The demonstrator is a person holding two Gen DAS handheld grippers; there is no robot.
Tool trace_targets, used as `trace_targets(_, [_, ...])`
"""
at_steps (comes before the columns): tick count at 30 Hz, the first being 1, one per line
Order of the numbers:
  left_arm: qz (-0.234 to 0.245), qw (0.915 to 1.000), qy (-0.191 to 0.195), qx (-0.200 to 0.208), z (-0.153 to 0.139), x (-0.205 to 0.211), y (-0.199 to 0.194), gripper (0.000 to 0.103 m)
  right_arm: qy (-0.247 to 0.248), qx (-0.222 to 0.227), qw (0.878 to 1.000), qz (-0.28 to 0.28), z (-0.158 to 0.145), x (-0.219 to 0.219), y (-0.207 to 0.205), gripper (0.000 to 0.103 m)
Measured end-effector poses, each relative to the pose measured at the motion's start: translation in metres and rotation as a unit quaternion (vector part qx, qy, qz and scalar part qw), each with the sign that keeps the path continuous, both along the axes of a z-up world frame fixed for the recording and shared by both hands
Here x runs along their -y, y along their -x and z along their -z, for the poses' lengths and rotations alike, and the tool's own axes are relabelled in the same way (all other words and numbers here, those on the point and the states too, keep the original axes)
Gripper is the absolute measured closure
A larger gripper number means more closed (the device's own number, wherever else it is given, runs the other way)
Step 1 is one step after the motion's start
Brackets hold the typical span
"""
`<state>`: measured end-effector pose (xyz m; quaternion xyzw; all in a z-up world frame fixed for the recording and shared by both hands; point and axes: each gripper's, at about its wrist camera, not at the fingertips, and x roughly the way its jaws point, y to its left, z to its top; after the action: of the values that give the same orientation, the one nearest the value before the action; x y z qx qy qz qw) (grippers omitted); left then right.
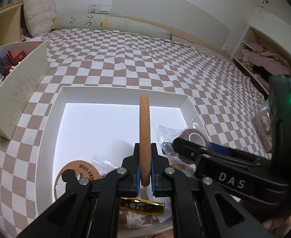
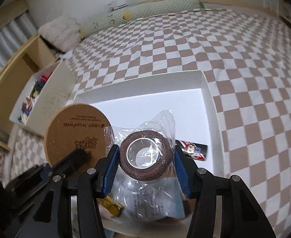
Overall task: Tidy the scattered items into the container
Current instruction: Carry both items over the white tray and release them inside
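Observation:
A shallow white box (image 1: 123, 91) lies on the checked bed; it also shows in the right wrist view (image 2: 203, 83). My left gripper (image 1: 145, 168) is shut on a round cork coaster (image 1: 145, 130), held on edge above the box; its flat face shows in the right wrist view (image 2: 76, 132). My right gripper (image 2: 146, 156) is shut on a brown tape roll in a clear wrapper (image 2: 145, 154), above the box's near side; the roll also shows in the left wrist view (image 1: 193, 138). In the box lie another cork coaster (image 1: 74, 174), a gold bar-shaped item (image 1: 141, 206) and a small printed strip (image 2: 193, 150).
A taller white bin (image 1: 18, 91) full of small items stands at the left of the bed. A long green bolster (image 1: 109, 23) and a fluffy cushion (image 1: 39, 15) lie at the headboard. A wooden shelf with clothes (image 1: 264, 59) stands at the right.

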<state>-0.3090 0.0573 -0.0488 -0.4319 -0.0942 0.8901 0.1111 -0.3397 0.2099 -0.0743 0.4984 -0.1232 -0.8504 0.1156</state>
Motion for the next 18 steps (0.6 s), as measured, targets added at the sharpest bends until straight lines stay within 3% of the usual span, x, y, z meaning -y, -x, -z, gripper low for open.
trace_targets(2, [-0.001,1.0,-0.003,-0.002,0.0,0.0,0.002,0.095,0.003,0.002,1.0,0.026,0.004,-0.009,0.003,0.012])
trace_targets(3, [-0.001,1.0,-0.004,-0.002,0.001,0.0,0.003,0.095,0.005,0.001,0.999,0.034,0.005,-0.013,0.004,0.009])
trace_targets(17, [-0.007,0.9999,0.009,-0.001,0.006,-0.005,0.018,0.095,-0.009,-0.002,0.999,0.042,0.008,-0.023,0.003,0.007])
trace_targets(18, [-0.013,0.9998,0.012,0.004,0.008,-0.004,0.02,0.09,-0.008,-0.002,0.999,0.042,0.008,-0.024,0.003,0.007])
